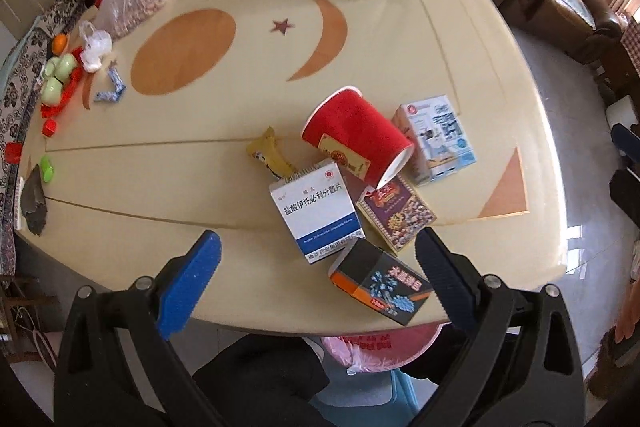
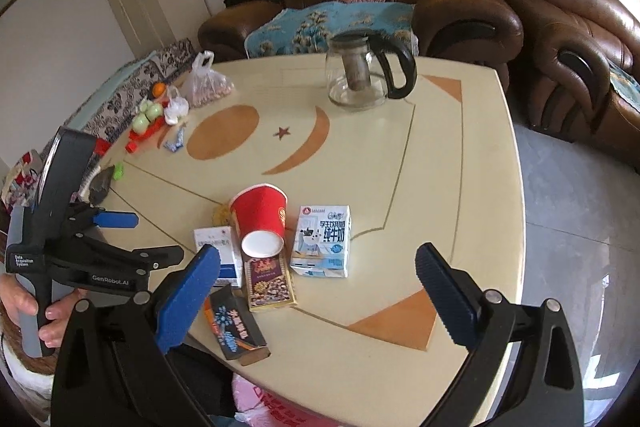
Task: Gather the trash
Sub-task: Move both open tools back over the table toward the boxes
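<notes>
Blue-padded and spread wide, the left gripper point(image 1: 318, 267) hangs over the near edge of the tabletop point(image 1: 240, 7) with nothing between its pads. Just ahead of it, almost inside the gap and toward its right finger, lies the black firework-print box point(image 1: 380, 281), partly overhanging the tabletop's edge. Its long axis runs slantwise across the gripper's line, from ahead-left to near-right, so the pads look set to meet it at an angle rather than square on.

Beyond that box sits the rest of the cluster: a white-and-blue medicine box point(image 1: 316, 213) straight ahead, a purple snack box point(image 1: 396, 215) just right of it, a red paper cup point(image 1: 356, 139) tipped on its side with its rim resting on the snack box, and a milk carton point(image 1: 440, 139) farther right. A crumpled yellow wrapper point(image 1: 270, 155) lies ahead and slightly left.

The right gripper point(image 2: 318, 269) is just as wide open and empty, but held higher and farther back; from there the black box sits low and to the left, near its left finger. The left gripper is plainly the nearer one. A pink bag point(image 1: 376, 347) shows below the tabletop's edge, under the left gripper, likely where the trash goes.
</notes>
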The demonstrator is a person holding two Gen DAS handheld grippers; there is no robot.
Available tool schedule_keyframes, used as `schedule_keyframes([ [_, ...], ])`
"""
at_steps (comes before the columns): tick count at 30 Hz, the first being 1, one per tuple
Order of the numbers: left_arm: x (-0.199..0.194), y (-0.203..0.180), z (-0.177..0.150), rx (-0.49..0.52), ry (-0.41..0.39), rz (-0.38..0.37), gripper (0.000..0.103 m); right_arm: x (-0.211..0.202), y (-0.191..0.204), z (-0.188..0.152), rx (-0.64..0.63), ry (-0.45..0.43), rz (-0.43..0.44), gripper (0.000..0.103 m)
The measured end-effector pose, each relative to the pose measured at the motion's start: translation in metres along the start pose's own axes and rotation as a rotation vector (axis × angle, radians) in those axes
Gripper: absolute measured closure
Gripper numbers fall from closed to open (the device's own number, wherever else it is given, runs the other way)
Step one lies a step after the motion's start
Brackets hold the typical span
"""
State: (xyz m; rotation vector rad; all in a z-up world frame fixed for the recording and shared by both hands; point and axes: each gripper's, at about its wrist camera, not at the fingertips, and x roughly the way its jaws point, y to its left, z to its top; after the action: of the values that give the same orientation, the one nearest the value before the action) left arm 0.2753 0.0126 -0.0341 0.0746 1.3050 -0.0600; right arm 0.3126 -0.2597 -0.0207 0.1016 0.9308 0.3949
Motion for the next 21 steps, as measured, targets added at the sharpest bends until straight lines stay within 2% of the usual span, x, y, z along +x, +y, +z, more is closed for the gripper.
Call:
schedule_keyframes([
  [11,0.049,0.006,0.011,-0.017,0.064,0.014,0.008,0.067,0.006,-0.013,-0.067,0.103,-0.022,0.007],
  [21,0.081,0.013,0.016,-0.029,0.114,-0.003,0.008,0.125,0.005,-0.018,-0.091,0.179,-0.03,0.007],
])
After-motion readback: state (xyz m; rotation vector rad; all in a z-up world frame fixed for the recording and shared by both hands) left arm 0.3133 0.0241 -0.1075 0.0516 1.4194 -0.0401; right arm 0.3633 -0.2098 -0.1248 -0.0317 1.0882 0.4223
